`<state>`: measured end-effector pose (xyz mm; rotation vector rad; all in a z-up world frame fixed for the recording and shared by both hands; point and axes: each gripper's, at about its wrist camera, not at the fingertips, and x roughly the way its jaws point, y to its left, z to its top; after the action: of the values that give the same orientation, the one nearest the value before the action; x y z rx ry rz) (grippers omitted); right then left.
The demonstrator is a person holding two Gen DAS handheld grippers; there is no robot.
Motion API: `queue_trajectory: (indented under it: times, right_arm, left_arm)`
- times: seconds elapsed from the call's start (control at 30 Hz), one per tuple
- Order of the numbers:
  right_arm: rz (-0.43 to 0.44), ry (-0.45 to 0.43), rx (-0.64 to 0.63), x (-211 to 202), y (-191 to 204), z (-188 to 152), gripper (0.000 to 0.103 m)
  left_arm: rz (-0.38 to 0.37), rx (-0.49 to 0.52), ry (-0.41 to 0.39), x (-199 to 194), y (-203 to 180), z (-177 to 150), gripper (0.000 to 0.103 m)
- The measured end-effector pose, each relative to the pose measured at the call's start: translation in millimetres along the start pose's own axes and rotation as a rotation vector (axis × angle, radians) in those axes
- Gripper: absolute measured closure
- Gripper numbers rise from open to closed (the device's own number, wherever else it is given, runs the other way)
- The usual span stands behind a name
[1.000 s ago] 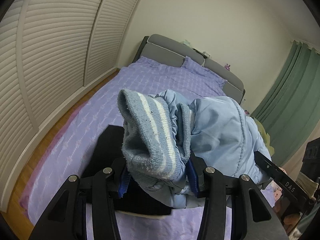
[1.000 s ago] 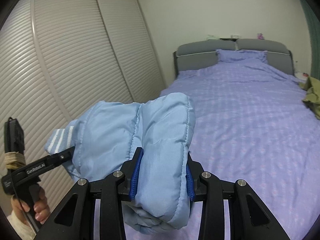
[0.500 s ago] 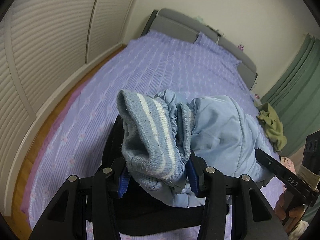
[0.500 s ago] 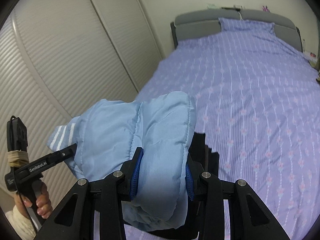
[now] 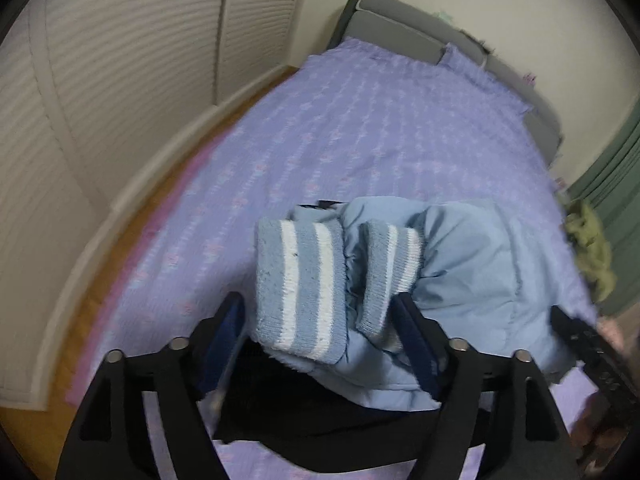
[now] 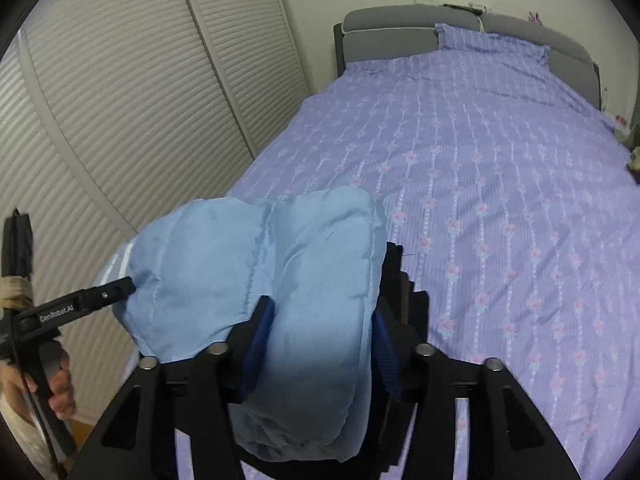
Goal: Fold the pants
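Note:
The pants [image 5: 472, 276] are light blue and padded, with ribbed blue-and-white striped cuffs [image 5: 300, 288]. They lie bunched over a black garment [image 5: 320, 416] on the purple bed. My left gripper [image 5: 320, 328] stands open around the cuffs, its blue pads apart from the fabric on the left side. My right gripper [image 6: 320, 344] is shut on the padded body of the pants [image 6: 320, 280]. The left gripper's finger [image 6: 92, 300] shows at the far left of the right wrist view, beside the pants.
The purple flowered bedspread [image 6: 500, 180] stretches to a grey headboard [image 6: 400, 24] with a pillow. Louvred white wardrobe doors [image 6: 120, 100] run along the left. An olive-green cloth [image 5: 592, 248] lies at the bed's right edge near green curtains. Wood floor [image 5: 100, 288] shows left of the bed.
My left gripper has opened and let go of the cuffs, which now lie between its fingers. Both grippers have lowered toward the bed. The right gripper still holds the pants.

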<state>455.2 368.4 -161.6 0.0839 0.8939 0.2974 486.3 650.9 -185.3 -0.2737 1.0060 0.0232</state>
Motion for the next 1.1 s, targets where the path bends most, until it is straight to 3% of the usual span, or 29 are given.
queue_trajectory:
  times: [0.07,0.23,0.4,0.6,0.9,1.1]
  right_arm:
    - [-0.050,-0.003,-0.027,-3,4,0,0.031]
    - [-0.061,0.001,-0.016,-23,0,2,0.030]
    - [-0.055,-0.047,-0.044,-66,0,-9,0.029]
    - [-0.077,-0.140,-0.055,-141,-8,-27,0.012]
    - [-0.124,-0.194,-0.021,-265,-58,-86,0.012]
    - [-0.190,-0.235,-0.001,-346,-102,-136,0.009]
  left_arm:
    - [0.039,0.019,-0.020,-8,-1,-1,0.021]
    - [0.117,0.008,-0.088,-47,2,-11,0.019]
    - [0.126,0.115,-0.148,-93,-23,-33,0.017]
    - [0.091,0.212,-0.216,-151,-79,-70,0.009]
    - [0.003,0.259,-0.278,-236,-171,-143,0.000]
    - [-0.013,0.283,-0.328,-286,-235,-203,0.000]
